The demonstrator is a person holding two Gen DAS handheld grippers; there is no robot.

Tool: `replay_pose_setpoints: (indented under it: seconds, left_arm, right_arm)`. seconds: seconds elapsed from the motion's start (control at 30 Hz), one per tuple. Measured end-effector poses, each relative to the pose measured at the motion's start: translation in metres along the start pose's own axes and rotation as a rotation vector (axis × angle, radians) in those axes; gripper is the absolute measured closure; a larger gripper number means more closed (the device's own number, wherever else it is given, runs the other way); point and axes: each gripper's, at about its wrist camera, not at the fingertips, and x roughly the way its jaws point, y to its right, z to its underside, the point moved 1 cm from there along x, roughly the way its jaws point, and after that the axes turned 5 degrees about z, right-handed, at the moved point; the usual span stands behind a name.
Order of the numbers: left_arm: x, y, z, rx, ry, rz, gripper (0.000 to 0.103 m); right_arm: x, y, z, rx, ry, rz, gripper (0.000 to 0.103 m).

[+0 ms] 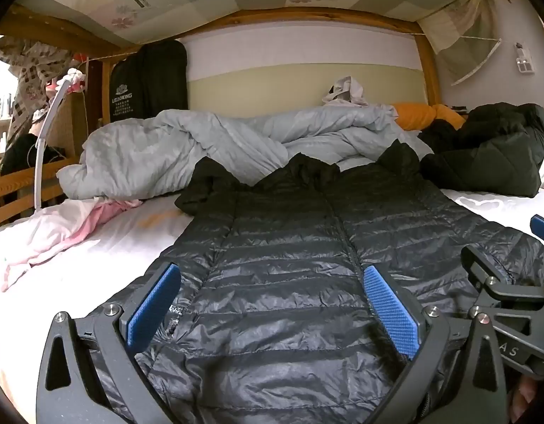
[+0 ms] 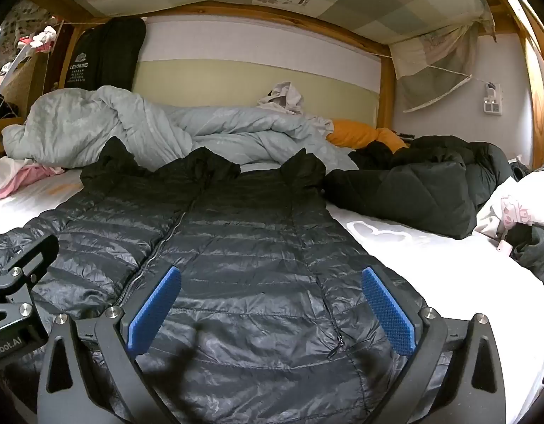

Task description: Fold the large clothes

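Note:
A shiny black quilted down jacket (image 1: pixel 289 247) lies flat and front up on the white bed sheet (image 1: pixel 95 247), zip shut, hem toward me and hood at the far end. It also shows in the right wrist view (image 2: pixel 236 240). My left gripper (image 1: pixel 272 304) is open and empty, its blue pads over the jacket's left hem half. My right gripper (image 2: pixel 272 304) is open and empty over the right hem half. Part of the right gripper's frame shows at the right of the left wrist view (image 1: pixel 504 289).
A crumpled grey duvet (image 1: pixel 201 148) lies behind the jacket. A dark green padded coat (image 2: pixel 420 190) lies at the far right, with an orange pillow (image 2: pixel 360 134) behind it. Pink and white clothes (image 1: pixel 60 233) lie at the left. Wooden bunk posts (image 2: pixel 386 88) frame the bed.

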Motion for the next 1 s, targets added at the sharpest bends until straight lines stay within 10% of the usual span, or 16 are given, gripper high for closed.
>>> replay_pose_setpoints:
  seconds: [1.0]
  left_arm:
    - [-0.0004,0.0000,0.0000,-0.005,-0.008,0.002,0.000]
  right_arm:
    - [0.0024,-0.0018,0.0008,0.000,-0.007,-0.004,0.000]
